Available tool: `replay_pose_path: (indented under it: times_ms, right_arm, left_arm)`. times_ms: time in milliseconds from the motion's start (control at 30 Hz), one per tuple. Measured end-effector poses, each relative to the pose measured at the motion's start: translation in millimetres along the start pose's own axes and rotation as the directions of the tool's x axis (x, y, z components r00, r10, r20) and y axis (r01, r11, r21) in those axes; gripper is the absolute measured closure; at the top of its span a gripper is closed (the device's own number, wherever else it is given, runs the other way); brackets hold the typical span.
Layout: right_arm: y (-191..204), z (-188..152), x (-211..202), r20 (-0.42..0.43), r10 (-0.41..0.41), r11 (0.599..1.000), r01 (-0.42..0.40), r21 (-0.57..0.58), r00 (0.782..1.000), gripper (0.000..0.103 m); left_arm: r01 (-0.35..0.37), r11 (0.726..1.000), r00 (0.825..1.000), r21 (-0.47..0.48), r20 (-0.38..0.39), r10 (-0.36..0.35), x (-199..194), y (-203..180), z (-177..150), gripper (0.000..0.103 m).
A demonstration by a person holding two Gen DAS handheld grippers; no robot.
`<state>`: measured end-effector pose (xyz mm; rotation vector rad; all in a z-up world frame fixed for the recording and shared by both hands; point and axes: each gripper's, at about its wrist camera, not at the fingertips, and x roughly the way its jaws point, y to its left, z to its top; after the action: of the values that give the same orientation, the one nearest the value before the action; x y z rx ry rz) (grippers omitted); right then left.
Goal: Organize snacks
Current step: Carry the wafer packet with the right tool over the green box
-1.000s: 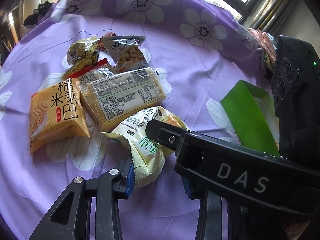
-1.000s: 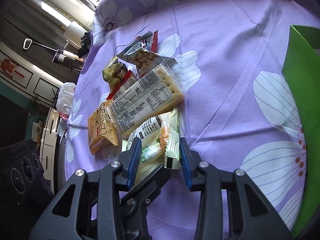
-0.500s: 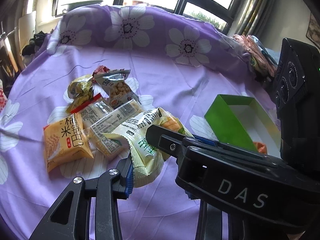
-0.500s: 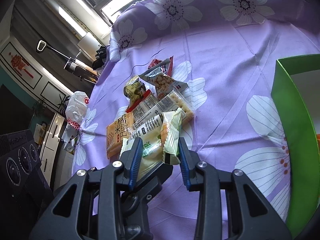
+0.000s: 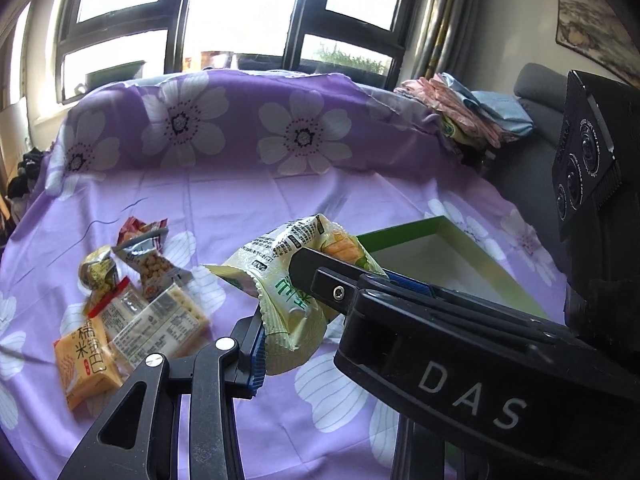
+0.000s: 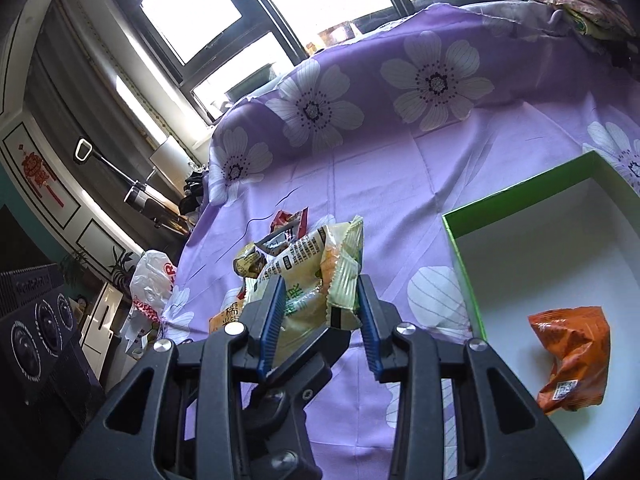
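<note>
**Above the purple cloth, one snack bag held by two grippers**

Over the flowered cloth [image 5: 248,208] that covers the counter, a pale green snack bag [image 5: 288,280] hangs in the air, clear of the surface. Both tools grasp it: the right hand-held gripper [image 6: 320,312] has its blue pads pressed on either side of the bag's crimped end, and the left hand-held gripper [image 5: 304,320] pinches the same bag from the other side, one finger crossing under the right one. Sharing the hold probably keeps the soft, puffy bag from swinging or slipping.

The green box [image 6: 464,260] stands open just to the right, with an orange packet [image 6: 572,360] already lying on its white floor. That suggests the raised bag is meant to go there next.

The remaining snacks [image 5: 132,308] lie in a loose heap on the cloth to the left, well apart from the box.
</note>
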<state>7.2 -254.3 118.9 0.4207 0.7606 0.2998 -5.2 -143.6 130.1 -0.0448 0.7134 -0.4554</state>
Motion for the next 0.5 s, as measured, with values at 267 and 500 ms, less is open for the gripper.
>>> replay_pose_path:
  times_ms: [267, 500]
  right_arm:
    - [-37, 13, -37, 0.096, -0.046, 0.995, 0.037, 0.096, 0.994, 0.064]
    - [-69, 15, -61, 0.144, -0.107, 0.98, 0.08, 0.18, 0.984, 0.064]
  left_arm:
    - [0.069, 0.995, 0.997, 0.079, 0.012, -0.07, 11, -46, 15, 0.064]
    - [0.145, 0.98, 0.989, 0.135, -0.031, -0.142, 33, -81, 24, 0.064]
